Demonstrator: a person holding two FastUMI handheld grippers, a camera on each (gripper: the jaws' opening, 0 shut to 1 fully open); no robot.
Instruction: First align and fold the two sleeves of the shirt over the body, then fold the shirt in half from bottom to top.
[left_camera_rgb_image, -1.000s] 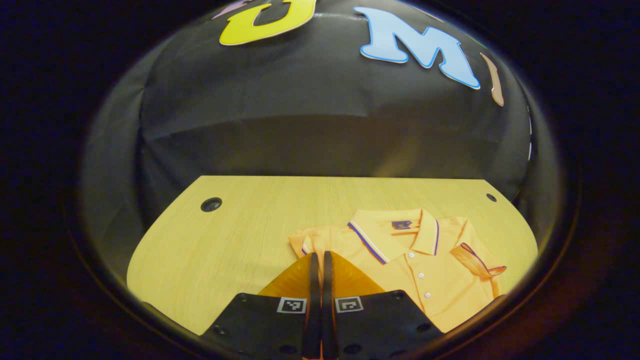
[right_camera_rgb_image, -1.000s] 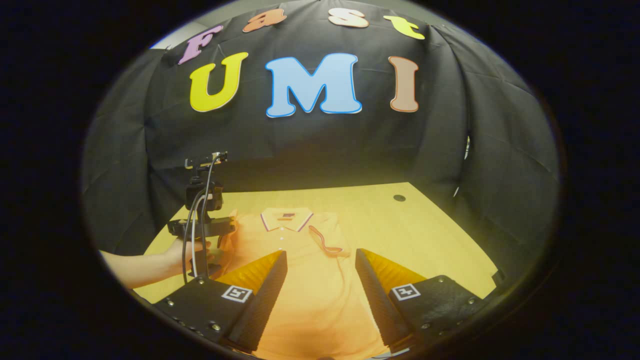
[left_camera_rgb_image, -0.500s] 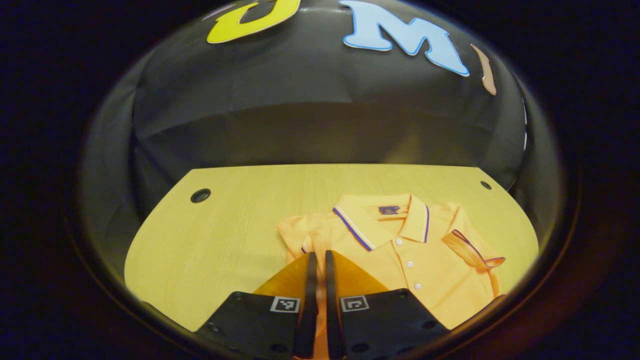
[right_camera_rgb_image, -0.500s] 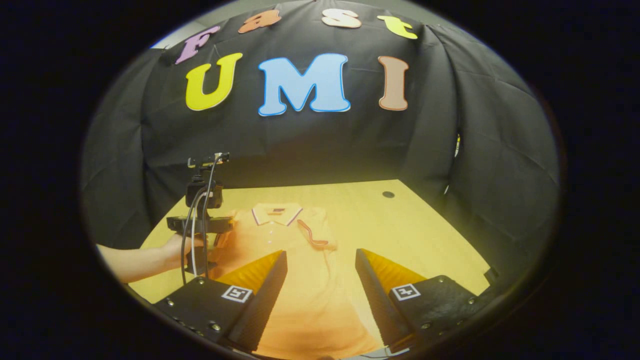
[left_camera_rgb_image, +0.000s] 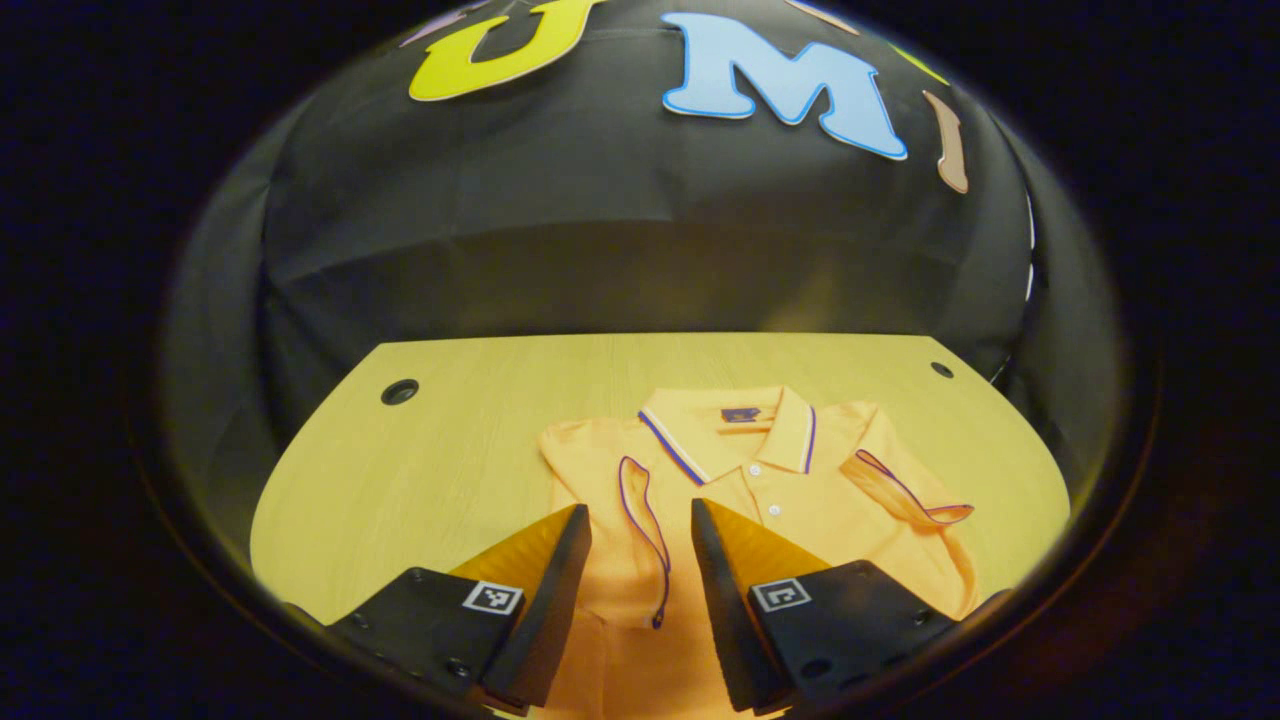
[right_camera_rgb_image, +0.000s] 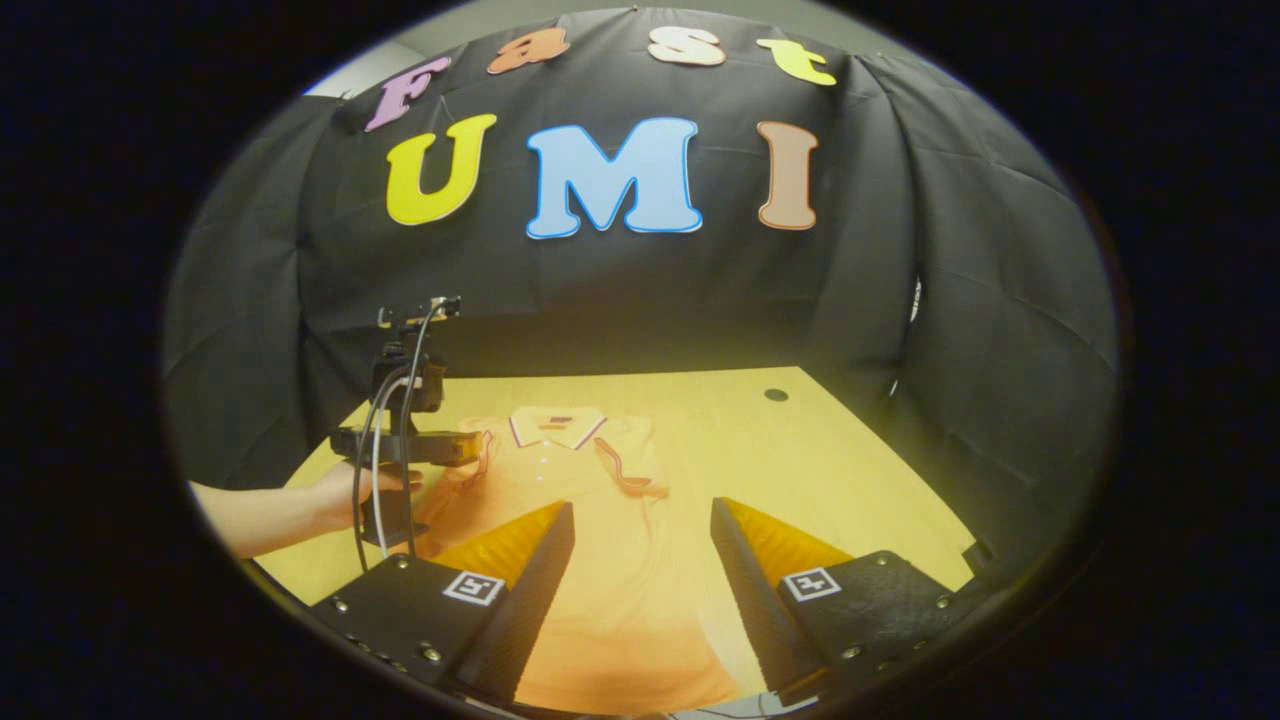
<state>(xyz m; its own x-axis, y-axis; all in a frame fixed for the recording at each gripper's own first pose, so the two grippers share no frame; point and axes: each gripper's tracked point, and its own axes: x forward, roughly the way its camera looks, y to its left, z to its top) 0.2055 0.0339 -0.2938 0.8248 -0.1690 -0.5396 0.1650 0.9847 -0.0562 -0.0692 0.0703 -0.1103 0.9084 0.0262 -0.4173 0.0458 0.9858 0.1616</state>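
We see a wooden table (left_camera_rgb_image: 450, 450) with an orange polo shirt (left_camera_rgb_image: 800, 500) lying flat on it, collar (left_camera_rgb_image: 735, 420) toward the black cloth wall (left_camera_rgb_image: 600, 250). Both sleeves lie folded inward over the shirt's body: one sleeve (left_camera_rgb_image: 630, 520) beside the collar on the left gripper's side, the other sleeve (left_camera_rgb_image: 905, 490) on the collar's far side. The left gripper (left_camera_rgb_image: 640, 525) hovers over the first sleeve, fingers spread apart, holding nothing. The right gripper (right_camera_rgb_image: 642, 520) hangs above the shirt's lower half, fingers likewise apart and empty. A hand (right_camera_rgb_image: 350, 490) holds the left gripper beside the shirt.
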